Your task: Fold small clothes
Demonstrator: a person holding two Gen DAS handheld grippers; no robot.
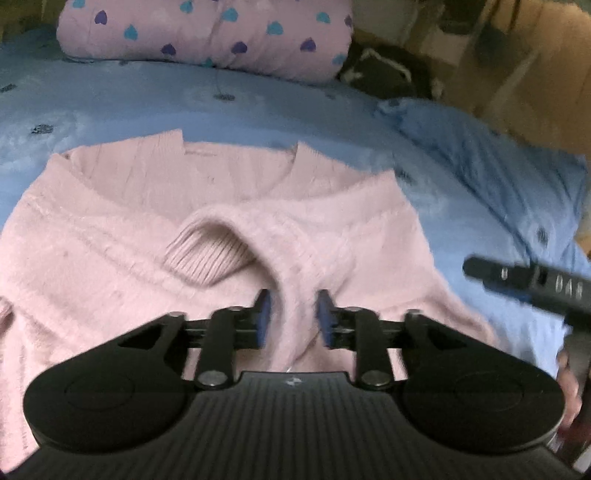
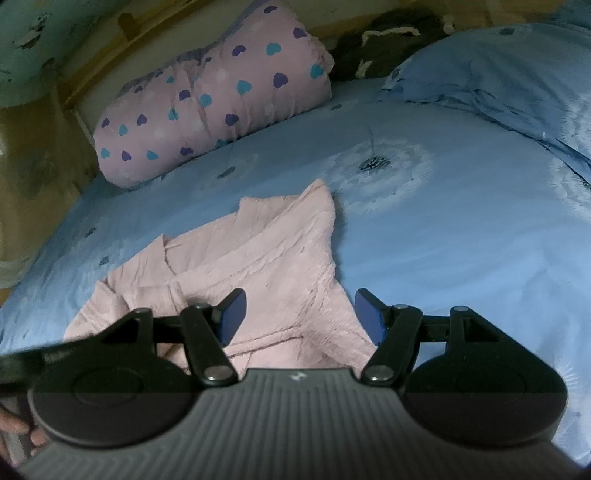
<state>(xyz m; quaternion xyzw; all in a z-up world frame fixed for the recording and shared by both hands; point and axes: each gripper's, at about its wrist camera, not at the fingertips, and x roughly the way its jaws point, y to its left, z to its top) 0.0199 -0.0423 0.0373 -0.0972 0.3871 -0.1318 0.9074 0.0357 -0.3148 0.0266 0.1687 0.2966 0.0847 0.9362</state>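
Note:
A small pink knitted sweater (image 1: 122,229) lies on the blue bed sheet (image 1: 258,107). One sleeve is folded across its body, the ribbed cuff (image 1: 207,254) pointing left. My left gripper (image 1: 293,314) is shut on that sleeve, its blue pads pressing the knit from both sides. The sweater also shows in the right wrist view (image 2: 280,266), lying flat. My right gripper (image 2: 299,317) is open and empty, just above the sweater's right edge. The right gripper's body shows in the left wrist view (image 1: 528,282) at the right edge.
A pink pillow with blue and purple hearts (image 1: 207,33) lies at the back of the bed, also in the right wrist view (image 2: 214,99). A blue pillow (image 2: 491,70) lies at the right. A dark cloth (image 1: 384,70) sits between them. A wooden bed frame (image 2: 74,85) runs along the left.

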